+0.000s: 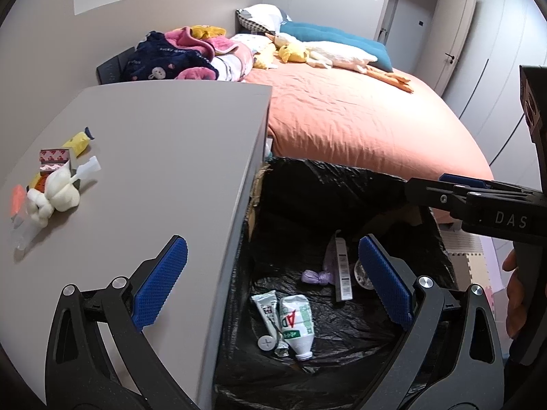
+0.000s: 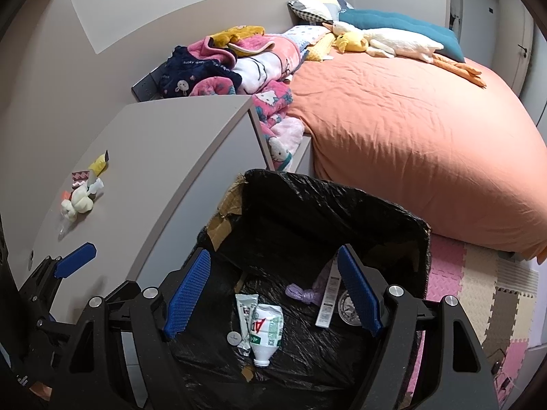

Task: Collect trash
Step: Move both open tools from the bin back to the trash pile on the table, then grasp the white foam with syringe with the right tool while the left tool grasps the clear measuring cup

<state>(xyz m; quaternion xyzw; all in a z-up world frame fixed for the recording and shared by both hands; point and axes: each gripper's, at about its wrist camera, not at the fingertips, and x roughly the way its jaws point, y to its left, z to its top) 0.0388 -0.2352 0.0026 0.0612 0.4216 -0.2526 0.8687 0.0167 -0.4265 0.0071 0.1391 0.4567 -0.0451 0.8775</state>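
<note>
A cardboard bin with a black liner [image 2: 342, 191] stands between the grey table [image 1: 164, 157] and the bed. In it lie a white bottle [image 2: 266, 328], a squeezed tube [image 2: 245, 307], a knotted purple bag [image 2: 301, 294], a slim box [image 2: 328, 294] and a round cap [image 2: 234, 338]. My right gripper [image 2: 273, 253] hangs open over the bin with nothing between its pads. My left gripper [image 1: 271, 242] is open too, straddling the table's edge and the bin [image 1: 342, 184]. A trash pile [image 1: 61, 191] lies at the table's left: white wad, yellow tube [image 1: 78, 141], small box [image 1: 54, 155].
The bed with an orange cover [image 2: 410, 136] lies behind the bin, with heaped blankets [image 2: 239, 65], pillows and plush toys on it. Pink and beige foam mats [image 2: 478, 283] cover the floor to the right. A person's hand [image 1: 516, 294] holds the right gripper's handle.
</note>
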